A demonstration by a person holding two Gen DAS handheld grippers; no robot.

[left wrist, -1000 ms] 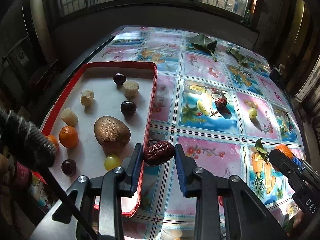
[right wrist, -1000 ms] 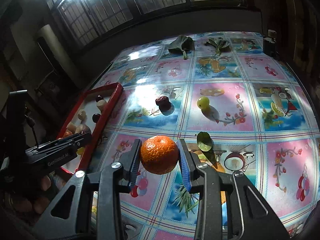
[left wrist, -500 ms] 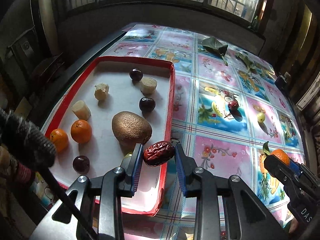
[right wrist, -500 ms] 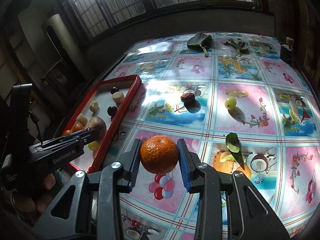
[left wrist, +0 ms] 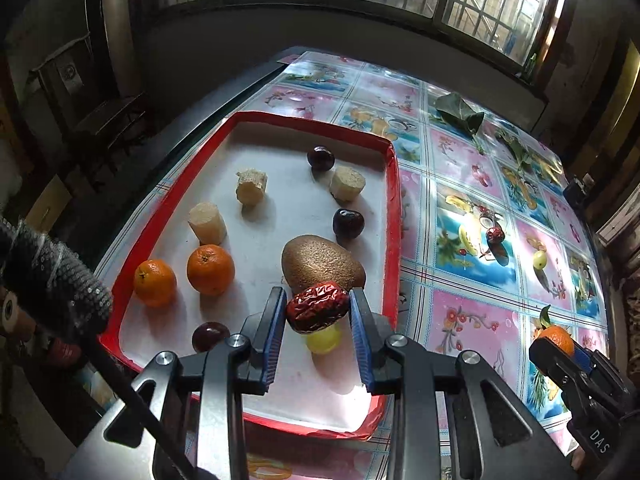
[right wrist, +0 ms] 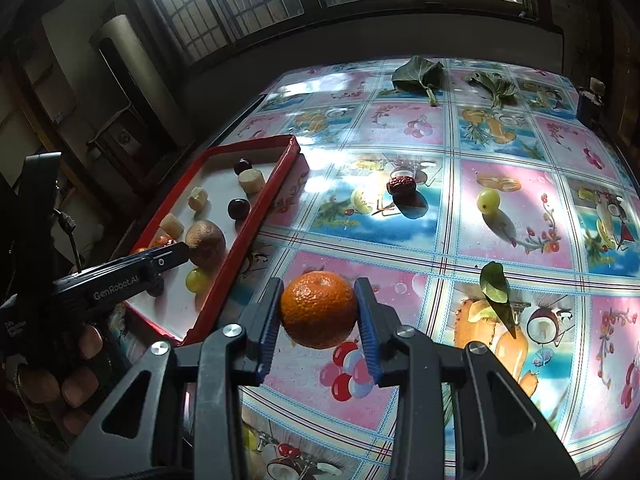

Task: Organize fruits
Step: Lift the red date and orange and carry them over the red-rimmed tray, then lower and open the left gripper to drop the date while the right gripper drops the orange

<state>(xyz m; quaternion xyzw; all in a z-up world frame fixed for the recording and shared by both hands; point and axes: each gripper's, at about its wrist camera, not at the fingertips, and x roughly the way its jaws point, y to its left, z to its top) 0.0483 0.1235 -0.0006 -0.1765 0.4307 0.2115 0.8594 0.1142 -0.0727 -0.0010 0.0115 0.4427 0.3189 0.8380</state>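
My left gripper point(left wrist: 318, 310) is shut on a wrinkled red date point(left wrist: 317, 307) and holds it above the near right part of the red tray point(left wrist: 394, 216), over a green grape point(left wrist: 323, 339) and in front of a brown kiwi point(left wrist: 320, 266). My right gripper point(right wrist: 318, 312) is shut on an orange mandarin point(right wrist: 319, 309) above the tablecloth, right of the tray point(right wrist: 248, 220). A second red date point(right wrist: 401, 185) and a green grape point(right wrist: 488, 200) lie on the table.
The tray also holds two mandarins point(left wrist: 211, 263), three pale cut chunks point(left wrist: 207, 221) and dark plums point(left wrist: 348, 222). Green leaves point(right wrist: 418, 76) lie at the table's far side, and one leaf point(right wrist: 495, 282) near the right gripper. A dark cable point(left wrist: 60, 292) crosses at left.
My left gripper carried the date leftward from the table across the tray's right rim, so it now hangs over the tray. My right gripper, still holding the mandarin, moved closer to the tray.
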